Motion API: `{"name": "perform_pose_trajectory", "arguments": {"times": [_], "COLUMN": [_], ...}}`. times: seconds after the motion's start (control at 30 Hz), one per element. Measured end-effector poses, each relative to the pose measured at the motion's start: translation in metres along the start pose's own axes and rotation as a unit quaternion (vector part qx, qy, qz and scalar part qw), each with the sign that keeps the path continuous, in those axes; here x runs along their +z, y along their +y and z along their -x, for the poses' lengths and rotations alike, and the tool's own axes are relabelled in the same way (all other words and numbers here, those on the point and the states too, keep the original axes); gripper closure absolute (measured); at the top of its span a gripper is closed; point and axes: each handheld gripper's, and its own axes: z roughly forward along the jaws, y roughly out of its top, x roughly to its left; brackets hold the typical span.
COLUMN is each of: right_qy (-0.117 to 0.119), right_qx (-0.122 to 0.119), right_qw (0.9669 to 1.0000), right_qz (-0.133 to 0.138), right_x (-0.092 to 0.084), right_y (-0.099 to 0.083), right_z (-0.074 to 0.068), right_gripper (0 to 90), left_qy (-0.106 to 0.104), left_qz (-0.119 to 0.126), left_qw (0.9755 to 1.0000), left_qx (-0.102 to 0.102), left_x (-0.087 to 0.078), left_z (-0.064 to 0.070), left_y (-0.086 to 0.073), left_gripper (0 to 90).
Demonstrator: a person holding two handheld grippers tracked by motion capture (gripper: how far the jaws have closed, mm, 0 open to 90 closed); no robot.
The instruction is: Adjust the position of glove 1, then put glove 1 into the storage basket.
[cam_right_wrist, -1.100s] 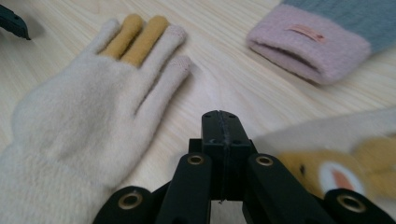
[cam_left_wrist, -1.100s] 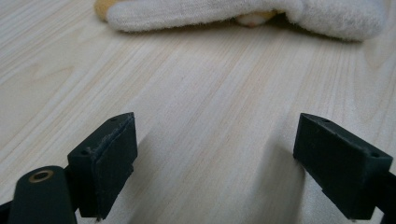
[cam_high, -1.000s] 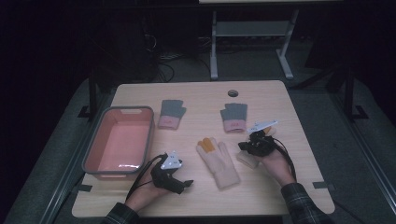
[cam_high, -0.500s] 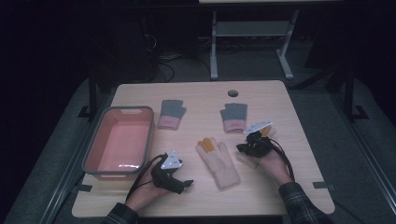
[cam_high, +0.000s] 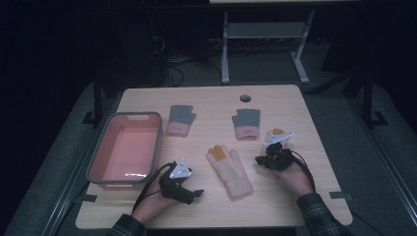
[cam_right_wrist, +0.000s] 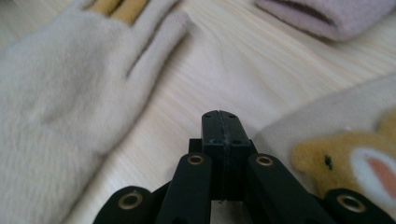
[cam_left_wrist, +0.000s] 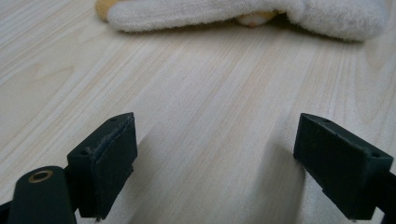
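Change: your right gripper (cam_high: 271, 156) shifts slightly; fingers closed, empty.
Left gripper (cam_high: 193, 192): fingers open, empty.
Cream glove (cam_high: 231, 169): flat on table (cam_high: 295, 206), between grippers.
Handling: soft, light; pinch the cuff.

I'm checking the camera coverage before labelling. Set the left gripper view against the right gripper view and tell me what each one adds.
Left gripper view alone: the left gripper with its black jaws standing wide apart over bare wood, nothing between them.

Right gripper view alone: the right gripper with its jaws shut together and empty, a cream glove with an orange animal face just beside it, and the pink knitted cuff of a grey glove farther off.

Both: the light wooden table and the cream fleece glove with orange fingertips, lying flat.
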Motion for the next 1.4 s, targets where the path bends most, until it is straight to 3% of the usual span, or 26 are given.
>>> {"name": "perform_pose_trajectory", "arguments": {"times": [0.73,1.07,1.4], "right_qy": [-0.007,-0.023,-0.042], "right_qx": [0.017,0.031,0.050], "right_qw": [0.9998,0.9992,0.9978], "right_qz": [-0.005,-0.007,-0.006], "right_x": [-0.030,-0.054,-0.069], "right_y": [-0.029,-0.056,-0.071], "right_z": [0.011,0.024,0.037], "right_gripper": [90.0,90.0,90.0], "left_qy": [0.000,0.000,0.000], "left_qz": [0.001,0.001,0.001], "left_qw": [1.0000,1.0000,1.0000], "left_qx": [-0.001,0.000,0.000], "left_x": [0.000,0.000,0.000], "left_z": [0.000,0.000,0.000], "left_y": [0.000,0.000,0.000], "left_gripper": [12.6,12.7,12.7]}}
